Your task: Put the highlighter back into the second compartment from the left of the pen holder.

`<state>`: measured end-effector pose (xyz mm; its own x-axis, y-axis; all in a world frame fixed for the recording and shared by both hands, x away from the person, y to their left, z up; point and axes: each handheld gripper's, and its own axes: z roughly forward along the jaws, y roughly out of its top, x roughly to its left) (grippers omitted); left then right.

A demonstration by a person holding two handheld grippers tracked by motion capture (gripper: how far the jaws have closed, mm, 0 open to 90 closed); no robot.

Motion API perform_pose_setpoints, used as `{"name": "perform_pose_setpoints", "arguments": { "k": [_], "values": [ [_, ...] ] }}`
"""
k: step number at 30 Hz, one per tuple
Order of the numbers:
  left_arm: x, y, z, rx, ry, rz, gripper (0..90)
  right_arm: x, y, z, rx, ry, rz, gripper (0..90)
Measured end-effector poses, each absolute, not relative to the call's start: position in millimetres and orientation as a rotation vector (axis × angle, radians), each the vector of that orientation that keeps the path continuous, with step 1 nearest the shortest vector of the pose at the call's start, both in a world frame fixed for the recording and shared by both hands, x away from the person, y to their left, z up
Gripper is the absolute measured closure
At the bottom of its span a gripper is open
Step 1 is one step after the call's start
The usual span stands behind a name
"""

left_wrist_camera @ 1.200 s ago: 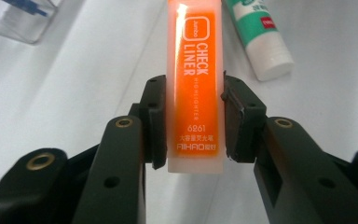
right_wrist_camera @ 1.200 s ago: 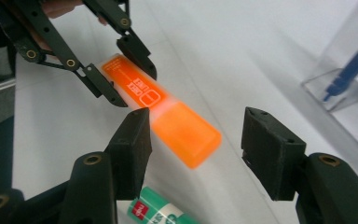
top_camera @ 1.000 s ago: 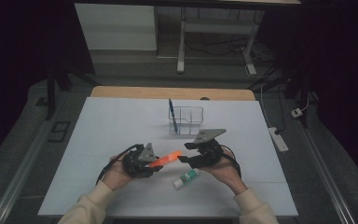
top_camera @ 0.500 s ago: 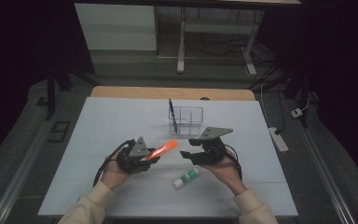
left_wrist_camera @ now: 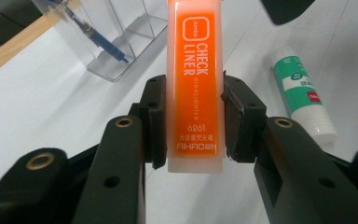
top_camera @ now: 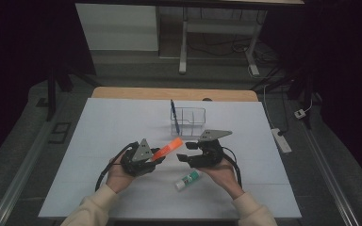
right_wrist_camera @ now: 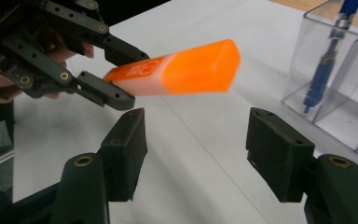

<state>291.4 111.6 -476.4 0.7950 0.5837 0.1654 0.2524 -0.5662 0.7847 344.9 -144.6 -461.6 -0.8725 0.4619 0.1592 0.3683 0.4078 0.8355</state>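
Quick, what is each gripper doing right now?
Left gripper: closed on the flat orange plastic highlighter.
Right gripper: open, nothing between its jaws, which have just been opening.

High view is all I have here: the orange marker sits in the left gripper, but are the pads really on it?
Observer: Yes. In the left gripper view both pads press the sides of the orange marker, near its rear end.
Operator: What kind of marker is it?
Observer: Its label reads Check Liner highlighter.
Operator: And the right gripper, is it on anything?
Observer: No. The right gripper has just been opening; its jaws stand apart with only table between them, and the marker's capped end hangs just ahead of them.
Operator: The clear holder?
Observer: The clear holder has a blue pen leaning in one compartment.
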Motion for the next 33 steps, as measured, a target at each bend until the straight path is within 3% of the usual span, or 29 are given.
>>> {"name": "perform_pose_setpoints", "arguments": {
  "k": [24,33],
  "values": [
    [287,87,-489,2.241,0.577,0.605,64.1,347,-139,-466,0.900,2.528,1.540,46.2],
    [288,81,-493,2.297,0.570,0.672,63.9,348,-141,-465,0.920,2.537,1.592,55.3]
  ]
}}
